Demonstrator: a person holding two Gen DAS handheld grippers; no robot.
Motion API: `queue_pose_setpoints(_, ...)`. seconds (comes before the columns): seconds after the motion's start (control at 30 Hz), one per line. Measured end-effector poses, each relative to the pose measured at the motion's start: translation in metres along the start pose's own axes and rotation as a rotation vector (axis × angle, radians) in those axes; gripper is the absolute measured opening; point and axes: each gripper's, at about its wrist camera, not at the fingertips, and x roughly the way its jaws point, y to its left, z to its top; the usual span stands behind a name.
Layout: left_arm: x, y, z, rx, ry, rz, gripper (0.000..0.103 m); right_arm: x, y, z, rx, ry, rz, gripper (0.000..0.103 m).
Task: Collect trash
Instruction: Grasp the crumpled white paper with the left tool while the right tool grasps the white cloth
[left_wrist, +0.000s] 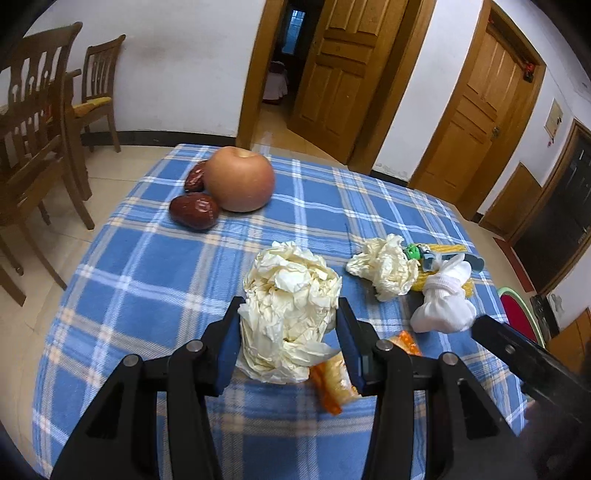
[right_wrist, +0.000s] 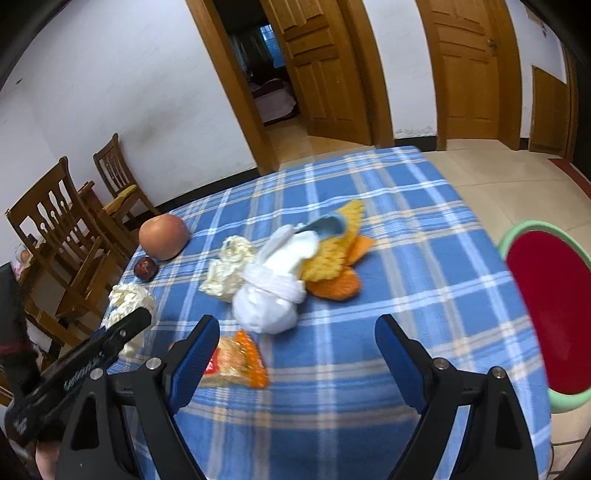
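Reaching low over the blue plaid surface, the left claw grips a crumpled cream paper wad between its blue pads. The right claw hovers wide apart, an orange snack wrapper beside its left finger, lettering unreadable. Farther off lie a second paper wad and an apple.
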Motion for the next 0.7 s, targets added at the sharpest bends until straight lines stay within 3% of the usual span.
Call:
queue_pose_setpoints(0.1, -0.003, 0.002, -0.003, -0.002, -0.002, 0.007, 0.049, 0.013, 0.007, 0.003, -0.008, 0.017, 0.006, 0.087)
queue_pose_setpoints(0.2, -0.004, 0.003, -0.006, -0.005, 0.0, 0.004, 0.049, 0.023, 0.01, 0.004, -0.006, 0.031, 0.01, 0.076)
queue_pose_setpoints(0.33, -0.006, 0.003, -0.007, -0.008, 0.002, 0.0, 0.049, 0.029, 0.01, 0.004, -0.013, 0.049, 0.022, 0.033)
queue_pose_setpoints(0.37, -0.007, 0.003, -0.008, -0.008, 0.001, -0.002, 0.049, 0.029, 0.01, 0.003, -0.02, 0.052, 0.025, 0.029)
queue_pose_setpoints(0.47, -0.01, 0.001, -0.009, -0.006, 0.0, -0.008, 0.049, 0.022, 0.012, 0.0, -0.042, 0.038, 0.031, 0.023)
queue_pose_setpoints(0.7, -0.019, -0.011, -0.011, 0.009, -0.004, -0.029, 0.049, -0.002, 0.01, -0.005, -0.06, 0.0, 0.059, 0.022)
